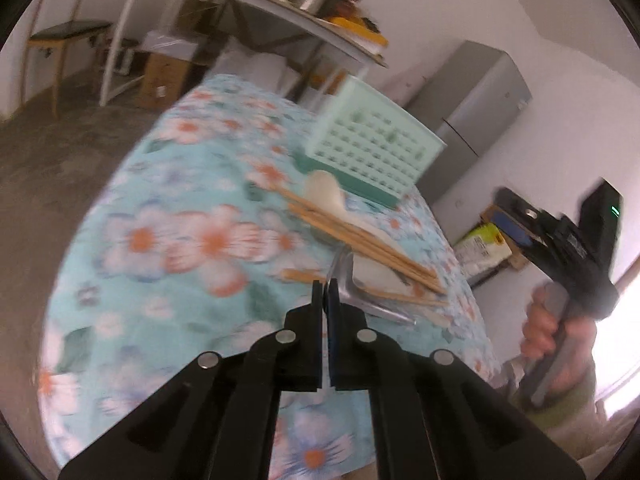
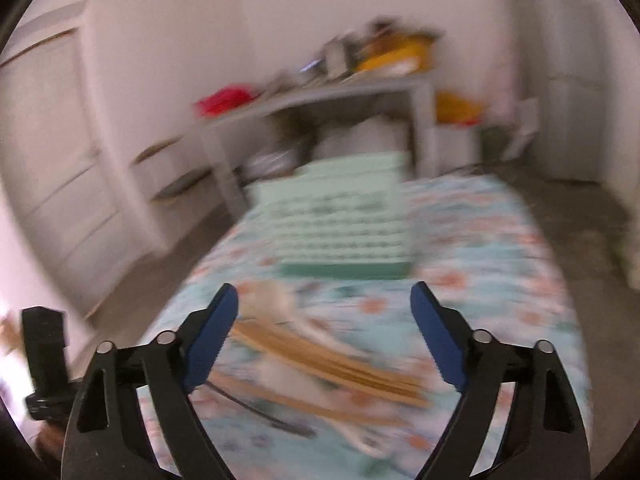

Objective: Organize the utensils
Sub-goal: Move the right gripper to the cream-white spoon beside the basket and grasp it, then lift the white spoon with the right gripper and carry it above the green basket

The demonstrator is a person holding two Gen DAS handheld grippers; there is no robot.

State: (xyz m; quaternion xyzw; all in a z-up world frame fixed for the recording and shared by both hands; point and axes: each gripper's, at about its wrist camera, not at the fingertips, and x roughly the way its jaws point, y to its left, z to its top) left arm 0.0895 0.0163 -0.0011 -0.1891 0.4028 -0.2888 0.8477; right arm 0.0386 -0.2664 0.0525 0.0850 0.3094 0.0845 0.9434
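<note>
Left gripper (image 1: 323,286) pinched on a thin bent metal utensil (image 1: 352,292). Right gripper (image 2: 324,300) wide, holding nothing, above the pile. Wooden chopsticks (image 1: 360,240) and a smooth white spoon (image 1: 326,192) lie heaped on the floral cloth (image 1: 180,240), just before a mint perforated plastic basket (image 1: 372,148).

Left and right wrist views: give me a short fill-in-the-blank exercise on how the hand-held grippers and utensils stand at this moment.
1. The left hand-held gripper is shut on a ____ utensil.
2. The right hand-held gripper has its jaws ____.
3. The wooden chopsticks lie across a ____ spoon.
4. The mint-green basket stands on the ____ tablecloth.

Missing words: metal; open; white; floral
</note>
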